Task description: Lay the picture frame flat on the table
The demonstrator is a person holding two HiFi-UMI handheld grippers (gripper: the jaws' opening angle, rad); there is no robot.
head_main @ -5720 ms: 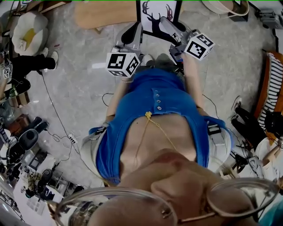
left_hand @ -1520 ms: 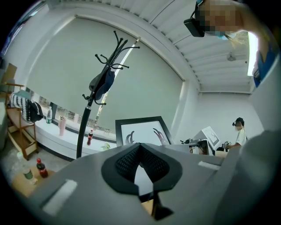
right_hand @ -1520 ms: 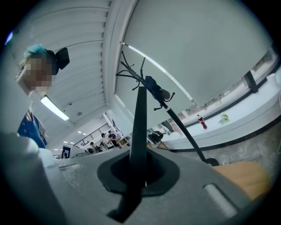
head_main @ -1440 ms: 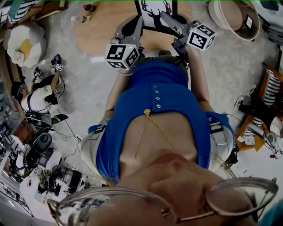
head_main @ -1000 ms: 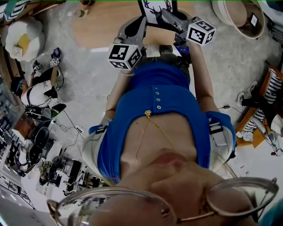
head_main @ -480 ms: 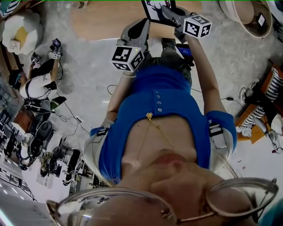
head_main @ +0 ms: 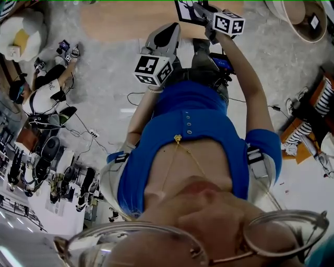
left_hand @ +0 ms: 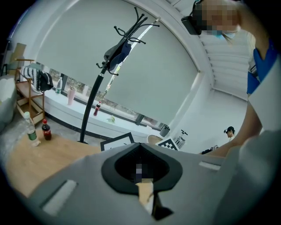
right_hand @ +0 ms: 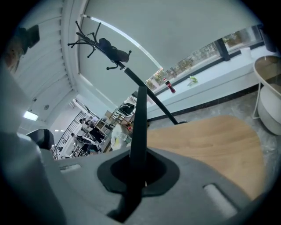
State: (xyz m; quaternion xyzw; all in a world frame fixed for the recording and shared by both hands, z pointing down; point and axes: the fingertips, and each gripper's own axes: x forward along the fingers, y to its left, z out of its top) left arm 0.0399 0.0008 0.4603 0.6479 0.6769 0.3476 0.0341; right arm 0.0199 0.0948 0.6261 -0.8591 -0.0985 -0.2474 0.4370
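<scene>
The black picture frame [head_main: 187,9] with a deer print shows at the top edge of the head view, over the wooden table [head_main: 120,21]. My right gripper [head_main: 201,10] is shut on the frame's edge. In the right gripper view that edge [right_hand: 139,123] rises as a dark bar out of the right gripper [right_hand: 138,176]. My left gripper [head_main: 168,32] hangs to the frame's left, apart from it. In the left gripper view the left gripper [left_hand: 142,176] is shut with nothing in it, and the frame [left_hand: 117,141] shows just beyond it.
Two bottles [left_hand: 37,130] stand on the table's far left corner. A black coat stand [left_hand: 94,101] rises behind the table. A round white basket [head_main: 300,18] stands to the right of the table. Cables and bags lie on the floor around me.
Both grippers have sunk toward the table, the right one carrying the frame; in the head view they slid toward the top edge.
</scene>
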